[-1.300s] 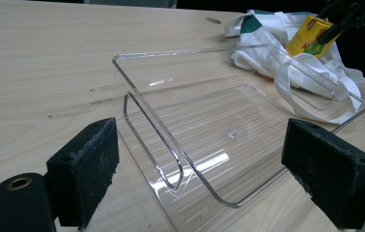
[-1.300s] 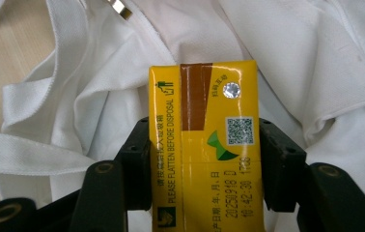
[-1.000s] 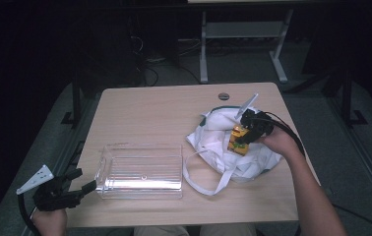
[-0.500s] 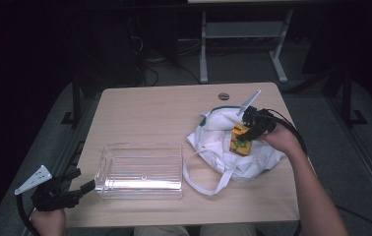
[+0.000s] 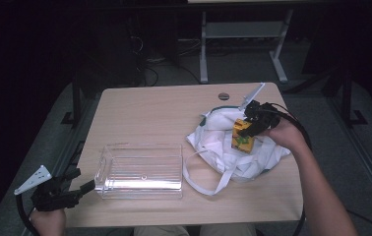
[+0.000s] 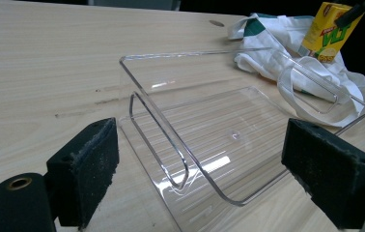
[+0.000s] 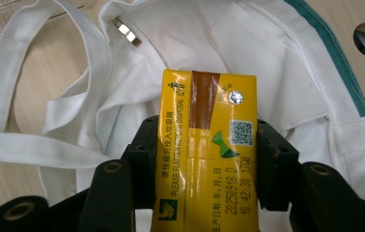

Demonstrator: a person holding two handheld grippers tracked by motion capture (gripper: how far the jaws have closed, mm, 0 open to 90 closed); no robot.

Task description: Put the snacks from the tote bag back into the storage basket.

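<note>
Right gripper (image 5: 249, 127) jaws clamped on yellow carton (image 5: 242, 138) above white bag (image 5: 233, 152); left gripper (image 5: 88, 186) jaws wide apart, empty.

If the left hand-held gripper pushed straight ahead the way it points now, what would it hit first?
Most likely the near end wall of the clear plastic tray. The left hand-held gripper is open, and its jaws stand to either side of that wall with its loop handle. How close it is cannot be judged exactly.
</note>
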